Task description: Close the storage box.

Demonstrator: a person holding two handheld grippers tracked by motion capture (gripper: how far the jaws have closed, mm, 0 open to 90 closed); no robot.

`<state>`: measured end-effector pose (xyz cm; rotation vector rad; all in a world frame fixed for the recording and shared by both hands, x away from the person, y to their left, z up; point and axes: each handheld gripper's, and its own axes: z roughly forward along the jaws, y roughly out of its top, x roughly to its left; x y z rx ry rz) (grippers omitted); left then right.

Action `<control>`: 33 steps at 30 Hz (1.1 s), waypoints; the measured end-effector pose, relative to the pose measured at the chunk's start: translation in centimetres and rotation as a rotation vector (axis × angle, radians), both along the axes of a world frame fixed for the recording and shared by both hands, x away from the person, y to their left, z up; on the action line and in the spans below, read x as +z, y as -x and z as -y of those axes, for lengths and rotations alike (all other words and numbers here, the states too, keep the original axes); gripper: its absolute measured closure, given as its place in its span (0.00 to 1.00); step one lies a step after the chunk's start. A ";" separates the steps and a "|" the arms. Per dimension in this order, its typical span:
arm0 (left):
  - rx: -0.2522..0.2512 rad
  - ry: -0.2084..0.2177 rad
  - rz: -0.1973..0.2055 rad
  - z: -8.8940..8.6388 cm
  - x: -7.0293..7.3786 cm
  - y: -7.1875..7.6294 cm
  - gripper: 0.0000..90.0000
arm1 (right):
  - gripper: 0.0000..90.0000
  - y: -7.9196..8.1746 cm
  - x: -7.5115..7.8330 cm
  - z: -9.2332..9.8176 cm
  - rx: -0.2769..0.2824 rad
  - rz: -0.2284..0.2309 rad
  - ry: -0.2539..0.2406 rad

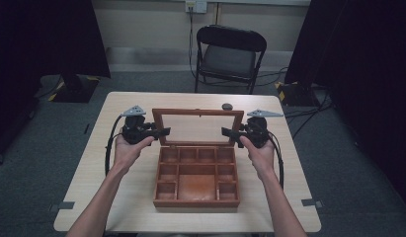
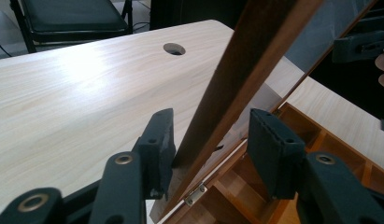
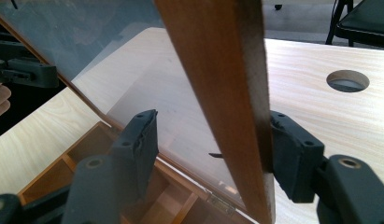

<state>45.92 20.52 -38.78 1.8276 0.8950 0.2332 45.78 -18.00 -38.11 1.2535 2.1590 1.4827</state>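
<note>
The table [image 1: 289,197] carries one thing to work on: a wooden box [image 1: 195,201] sitting square in the middle, its small compartments bare as far as I can see. Its glass lid [image 1: 198,112] is swung up on the back hinges and stands close to upright, so the opening itself looks done, or a closing has not begun; I can't tell which way it is meant to go.

A person holds the lid from both sides. The left gripper [image 1: 163,132] is on the lid's left rail. In the left gripper view one pad lies flat on the wood and the other sits on the glass side, and I judge the jaws clamped on the rail. The right gripper [image 1: 226,132] straddles the right rail. Its outer pad touches the wood but the inner pad stands off the glass, so its jaws are not gripping.

What's left, I'd guess, is to get a firm hold on that side, then guide the lid on
</note>
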 end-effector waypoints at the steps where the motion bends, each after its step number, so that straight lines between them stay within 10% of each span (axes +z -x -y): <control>1: -0.001 0.002 0.001 0.0 0.0 0.0 0.56 | 0.42 0.1 0.0 0.0 -0.001 0.001 0.003; 33: 0.080 -0.043 0.011 0.1 -0.2 2.1 0.23 | 0.30 1.7 0.0 0.2 0.010 -0.013 0.021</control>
